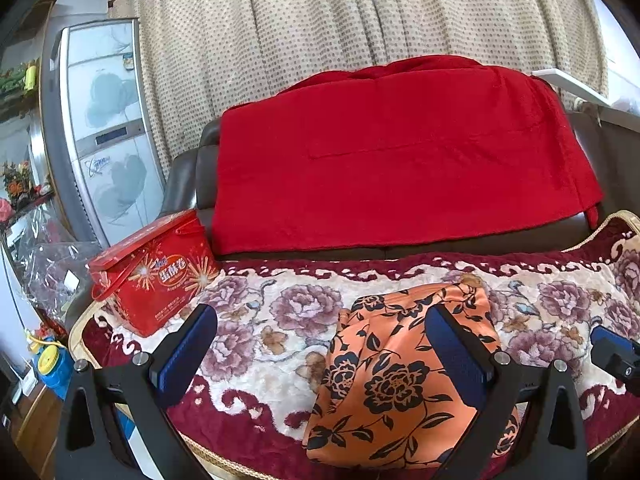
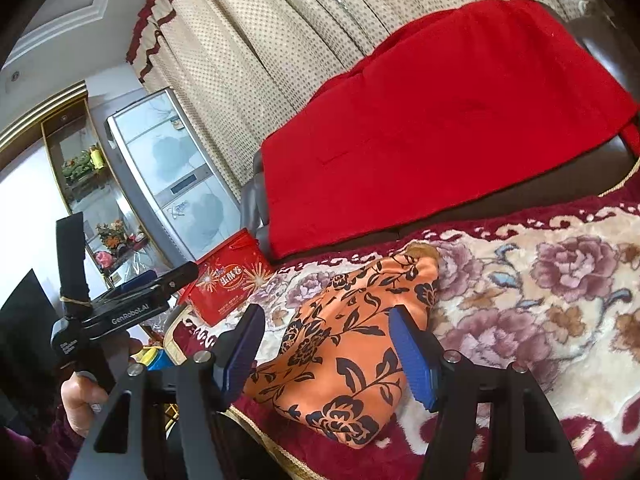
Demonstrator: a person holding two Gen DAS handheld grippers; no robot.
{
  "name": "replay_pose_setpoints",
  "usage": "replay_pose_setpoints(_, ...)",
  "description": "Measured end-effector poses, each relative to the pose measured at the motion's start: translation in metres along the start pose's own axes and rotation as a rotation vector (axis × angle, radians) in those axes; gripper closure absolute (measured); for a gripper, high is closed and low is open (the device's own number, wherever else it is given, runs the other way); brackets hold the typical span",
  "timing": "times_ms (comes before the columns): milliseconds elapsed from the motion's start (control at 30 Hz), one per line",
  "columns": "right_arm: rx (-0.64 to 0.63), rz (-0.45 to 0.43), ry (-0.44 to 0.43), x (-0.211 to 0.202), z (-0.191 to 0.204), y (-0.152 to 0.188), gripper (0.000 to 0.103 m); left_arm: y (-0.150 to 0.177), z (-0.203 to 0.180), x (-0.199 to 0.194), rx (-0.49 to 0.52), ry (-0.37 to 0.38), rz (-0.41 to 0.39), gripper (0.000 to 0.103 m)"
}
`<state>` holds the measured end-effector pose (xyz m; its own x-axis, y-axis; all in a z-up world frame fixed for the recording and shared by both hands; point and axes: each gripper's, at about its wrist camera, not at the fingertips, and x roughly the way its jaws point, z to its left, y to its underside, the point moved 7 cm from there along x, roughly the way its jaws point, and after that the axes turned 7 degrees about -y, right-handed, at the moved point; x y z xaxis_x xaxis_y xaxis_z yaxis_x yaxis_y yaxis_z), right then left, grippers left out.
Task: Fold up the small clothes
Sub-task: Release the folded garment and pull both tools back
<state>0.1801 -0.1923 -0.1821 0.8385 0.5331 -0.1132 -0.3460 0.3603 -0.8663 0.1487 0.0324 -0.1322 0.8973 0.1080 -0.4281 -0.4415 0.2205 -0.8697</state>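
An orange garment with black flowers (image 1: 400, 376) lies folded into a compact bundle on the flowered plush sofa cover (image 1: 280, 312). My left gripper (image 1: 320, 348) hovers open just in front of it, its right finger overlapping the bundle's right side, pads touching nothing. In the right wrist view the same garment (image 2: 352, 344) lies between and beyond the fingers of my right gripper (image 2: 328, 356), which stands open with its pads off the cloth. A fingertip of the right gripper (image 1: 608, 342) shows at the far right. A hand (image 2: 86, 396) holds the left gripper, seen side-on at the left edge.
A red gift box with a handle (image 1: 156, 280) stands at the sofa cover's left end. A red blanket (image 1: 400, 152) drapes the dark sofa back. A tall silver appliance (image 1: 104, 128) and dotted curtains (image 1: 320, 20) stand behind. The sofa's gold-trimmed front edge (image 2: 256, 420) runs below the grippers.
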Motion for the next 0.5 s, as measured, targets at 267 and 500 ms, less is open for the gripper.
replay_pose_setpoints(267,0.005,0.024,0.006,0.012,-0.001,0.006,0.035,0.008,0.011,0.015,-0.023,-0.019,0.035,0.000)
replay_pose_setpoints(500,0.007,0.045,0.003,0.022,0.001,0.012,0.035,0.017,0.017,0.022,-0.027,-0.026,0.054,0.000)
